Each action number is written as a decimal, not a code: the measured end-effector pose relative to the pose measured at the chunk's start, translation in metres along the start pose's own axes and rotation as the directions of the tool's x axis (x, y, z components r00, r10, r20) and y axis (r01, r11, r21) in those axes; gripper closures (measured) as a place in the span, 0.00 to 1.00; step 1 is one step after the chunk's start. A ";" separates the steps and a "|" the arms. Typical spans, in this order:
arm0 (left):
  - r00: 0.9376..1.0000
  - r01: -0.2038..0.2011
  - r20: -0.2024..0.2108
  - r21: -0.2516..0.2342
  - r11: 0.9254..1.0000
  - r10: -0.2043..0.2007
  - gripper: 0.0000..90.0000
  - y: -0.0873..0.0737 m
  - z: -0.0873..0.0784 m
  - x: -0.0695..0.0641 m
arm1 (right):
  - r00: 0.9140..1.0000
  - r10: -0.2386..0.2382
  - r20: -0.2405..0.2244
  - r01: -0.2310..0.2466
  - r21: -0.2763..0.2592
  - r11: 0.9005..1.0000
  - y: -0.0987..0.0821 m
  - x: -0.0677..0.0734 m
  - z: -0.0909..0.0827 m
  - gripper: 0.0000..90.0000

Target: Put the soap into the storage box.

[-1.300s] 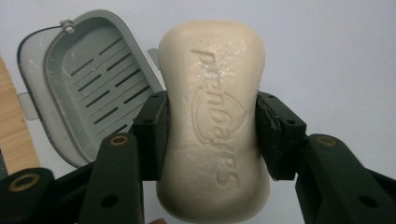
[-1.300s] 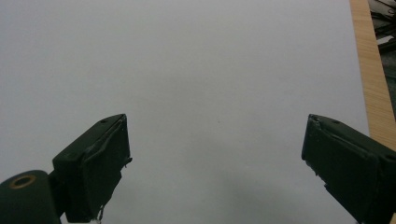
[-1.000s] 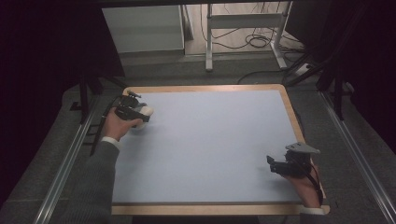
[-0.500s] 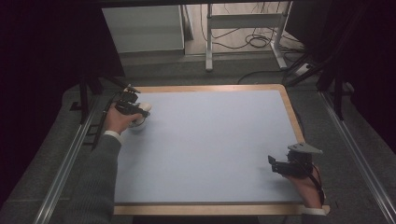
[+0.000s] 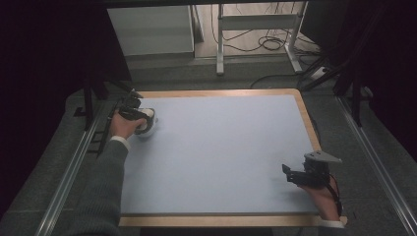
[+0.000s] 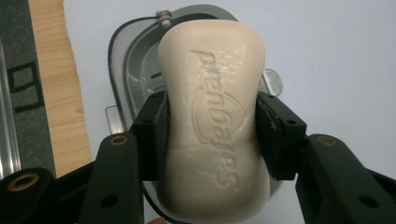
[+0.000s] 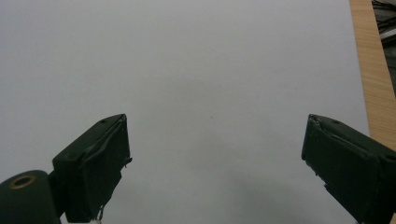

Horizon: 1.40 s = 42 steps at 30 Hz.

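Observation:
A cream bar of soap [image 6: 212, 121] with embossed lettering sits between the black pads of my left gripper [image 6: 211, 135], which is shut on its sides. Just beneath it lies a clear oval soap dish [image 6: 128, 70] on the pale blue table top. From above, that gripper [image 5: 133, 114] and the pale soap [image 5: 146, 120] are at the far left corner of the table. My right gripper [image 5: 295, 176] rests near the front right corner; its jaws [image 7: 215, 172] stand wide apart with bare table between them.
The table top [image 5: 221, 147] is pale blue with a wooden rim [image 5: 216, 92]. Metal rails run along both sides, and a white cabinet [image 5: 150, 29] and a metal frame with cables stand on the floor behind.
My left hand has carried the soap a little toward the left and down, over the dish. The right hand has stayed where it was.

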<state>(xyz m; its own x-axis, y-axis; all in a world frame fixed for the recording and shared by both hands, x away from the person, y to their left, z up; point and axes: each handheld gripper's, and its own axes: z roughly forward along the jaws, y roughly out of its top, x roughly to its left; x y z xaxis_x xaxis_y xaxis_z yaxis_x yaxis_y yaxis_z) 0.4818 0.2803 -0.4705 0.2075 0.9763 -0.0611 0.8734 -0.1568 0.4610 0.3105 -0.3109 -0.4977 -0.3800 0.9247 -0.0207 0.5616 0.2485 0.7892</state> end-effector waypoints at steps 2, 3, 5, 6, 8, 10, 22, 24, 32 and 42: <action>1.000 0.005 0.003 -0.009 1.000 -0.004 0.54 -0.001 0.000 0.001 | 1.000 0.000 -0.002 0.000 0.001 1.000 0.000 0.000 0.000 0.08; 1.000 -0.002 0.015 -0.029 1.000 0.002 0.53 0.000 -0.003 0.000 | 1.000 0.000 -0.002 0.000 0.002 1.000 0.000 0.001 0.000 0.08; 0.999 -0.014 0.032 -0.036 0.999 0.015 0.44 0.001 -0.008 -0.003 | 1.000 0.000 -0.003 0.000 0.001 1.000 0.001 0.001 0.000 0.08; 0.999 -0.027 0.032 -0.036 0.999 0.028 0.40 0.002 -0.011 -0.005 | 1.000 0.000 0.000 0.000 0.001 1.000 0.001 0.002 0.001 0.08; 0.998 -0.033 0.044 -0.066 0.997 0.036 0.37 0.001 -0.018 -0.008 | 1.000 -0.004 0.000 0.004 0.005 1.000 0.000 0.002 0.001 0.08; 0.996 -0.041 0.072 -0.079 0.996 0.047 0.34 0.000 -0.025 -0.011 | 1.000 -0.008 0.000 0.008 0.006 1.000 0.001 0.003 0.001 0.08; 0.969 -0.170 0.158 -0.139 0.976 0.191 0.27 -0.037 -0.042 -0.041 | 1.000 -0.016 -0.007 0.016 -0.001 1.000 0.002 0.007 0.000 0.08; 0.964 -0.180 0.170 -0.150 0.972 0.205 0.27 -0.044 -0.043 -0.045 | 1.000 -0.018 -0.006 0.018 -0.003 1.000 0.003 0.008 0.000 0.08; 0.939 -0.238 0.201 -0.209 0.948 0.280 0.26 -0.074 -0.047 -0.060 | 0.999 -0.032 -0.013 0.032 0.002 0.999 0.004 0.012 0.001 0.08; 0.933 -0.216 0.227 -0.270 0.938 0.280 0.26 -0.125 -0.040 -0.068 | 0.999 -0.037 -0.012 0.037 0.002 0.999 0.003 0.013 0.001 0.08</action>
<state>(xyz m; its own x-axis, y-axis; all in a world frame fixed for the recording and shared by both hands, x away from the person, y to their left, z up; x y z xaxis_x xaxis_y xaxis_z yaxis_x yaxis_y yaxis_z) 0.3413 0.2389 -0.4886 0.5383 0.8328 -0.1293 0.6556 -0.3174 0.6852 0.3080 -0.2973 -0.4959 -0.4096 0.9113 -0.0427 0.5481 0.2832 0.7870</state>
